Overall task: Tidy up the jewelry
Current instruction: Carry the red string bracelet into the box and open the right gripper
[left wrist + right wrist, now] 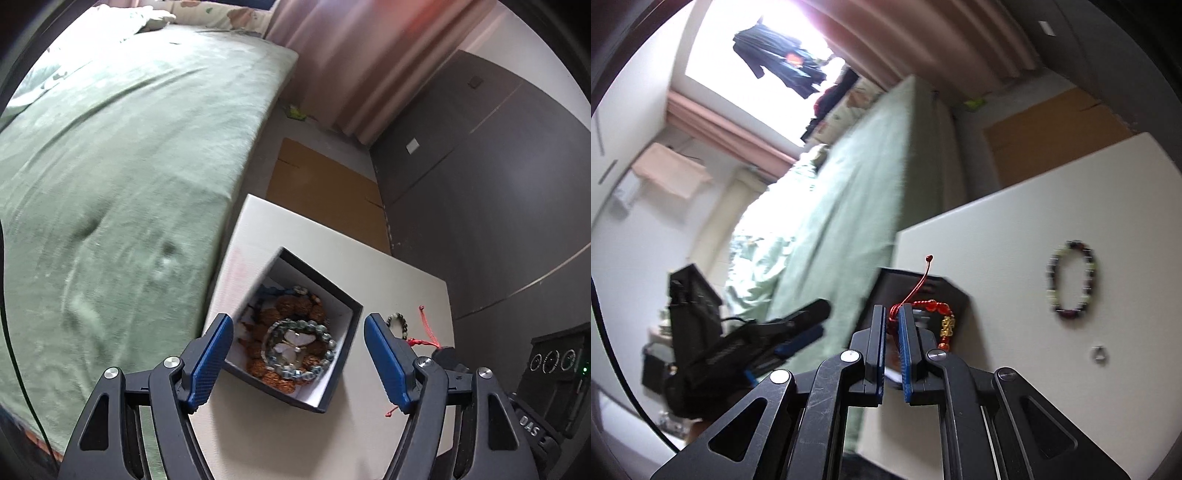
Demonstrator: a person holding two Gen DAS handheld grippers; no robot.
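Note:
A dark jewelry box (347, 354) with a white inside stands on the white table (332, 251). It holds several bracelets: brown carved beads and a blue-grey bead bracelet (327, 338) around a pale butterfly piece. My left gripper (299, 318) hovers over the box, open, with nothing between its blue pads. My right gripper (892, 310) is shut on a red cord bracelet (934, 306) with a gold charm, lifted in front of the box (945, 293). The same red cord bracelet (424, 341) shows at the right in the left wrist view. A green-and-dark bead bracelet (1073, 280) lies flat on the table (1015, 221).
A small metal ring (1100, 355) lies on the table near the bead bracelet (397, 319). A bed with a green cover (129, 166) runs along the table's left side. Flat cardboard (325, 192) lies on the floor beyond, by a dark wardrobe (480, 184).

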